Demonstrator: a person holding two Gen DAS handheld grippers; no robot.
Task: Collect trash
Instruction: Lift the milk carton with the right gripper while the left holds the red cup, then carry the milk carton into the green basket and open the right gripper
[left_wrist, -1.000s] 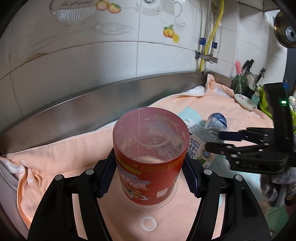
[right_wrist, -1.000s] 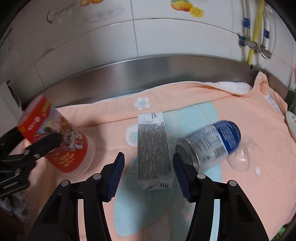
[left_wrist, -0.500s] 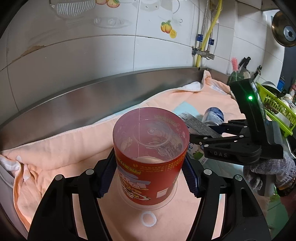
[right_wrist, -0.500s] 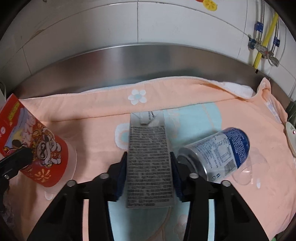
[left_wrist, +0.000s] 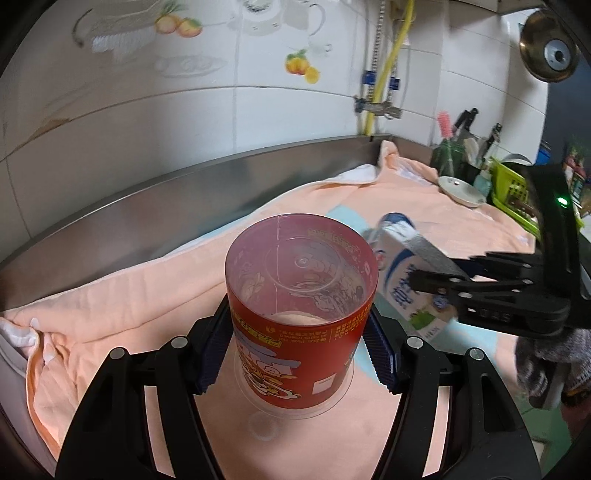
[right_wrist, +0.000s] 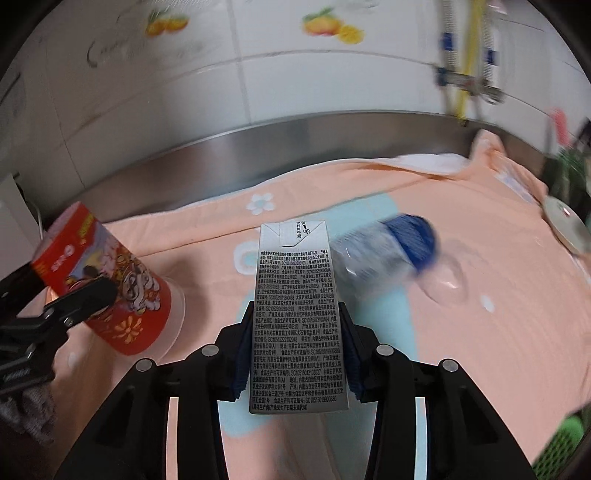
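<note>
A red printed plastic cup (left_wrist: 301, 314) stands upside down on the peach towel (left_wrist: 129, 295), and my left gripper (left_wrist: 301, 354) is shut on it. The cup also shows in the right wrist view (right_wrist: 107, 284) at the left. My right gripper (right_wrist: 295, 354) is shut on a grey milk carton (right_wrist: 297, 317) and holds it lifted off the towel; the carton shows in the left wrist view (left_wrist: 410, 284) just right of the cup. A blue and white can (right_wrist: 388, 251) lies on its side behind the carton.
A clear plastic lid (right_wrist: 447, 280) lies on the towel right of the can. A steel backsplash (left_wrist: 147, 206) and tiled wall run behind. A white dish (left_wrist: 461, 188), a green basket (left_wrist: 513, 192) and utensils stand at the far right.
My right gripper moved onto the milk carton, shut on it and lifted it off the towel toward the cup. My left gripper stayed shut on the red cup.
</note>
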